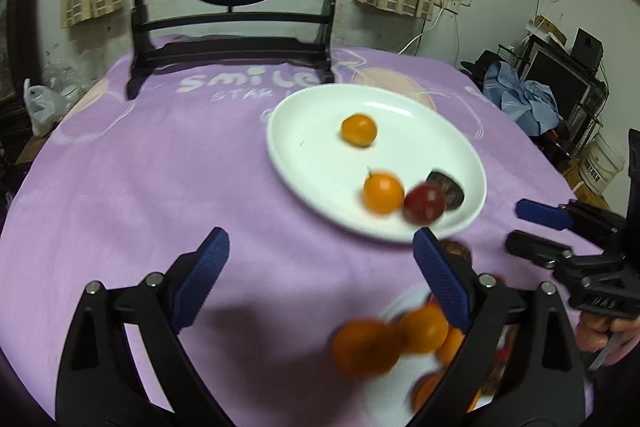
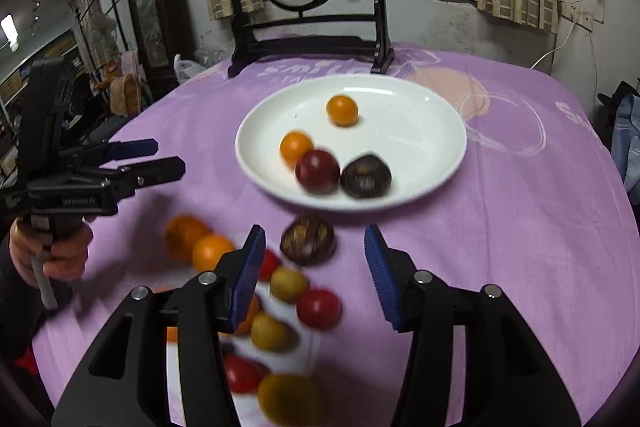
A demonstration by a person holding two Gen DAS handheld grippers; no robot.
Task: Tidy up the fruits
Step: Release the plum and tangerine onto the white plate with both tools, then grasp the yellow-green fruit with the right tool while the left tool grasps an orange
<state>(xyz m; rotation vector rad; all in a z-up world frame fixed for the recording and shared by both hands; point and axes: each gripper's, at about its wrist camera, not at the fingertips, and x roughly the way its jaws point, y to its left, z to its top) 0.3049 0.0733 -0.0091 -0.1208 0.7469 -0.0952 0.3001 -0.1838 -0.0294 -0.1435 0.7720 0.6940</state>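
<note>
A white plate (image 1: 280,147) (image 2: 440,131) on the purple cloth holds two orange fruits (image 1: 383,192) (image 2: 295,147), a red one (image 1: 424,203) (image 2: 317,171) and a dark brown one (image 1: 446,187) (image 2: 365,175). Nearer me, a blurred pile of several orange, red and yellow fruits (image 1: 424,327) (image 2: 276,331) lies on a second white dish (image 2: 192,379). My left gripper (image 1: 320,243) (image 2: 168,157) is open and empty, left of the pile. My right gripper (image 2: 314,233) (image 1: 516,225) is open. A loose dark fruit (image 2: 307,239) sits on the cloth between its fingertips, and neither pad touches it.
A black framed screen with a painted persimmon (image 1: 232,55) (image 2: 308,47) stands at the table's far side. The round table's edge curves away left and right. A hand (image 2: 52,255) (image 1: 600,331) grips each tool. Furniture and clutter surround the table.
</note>
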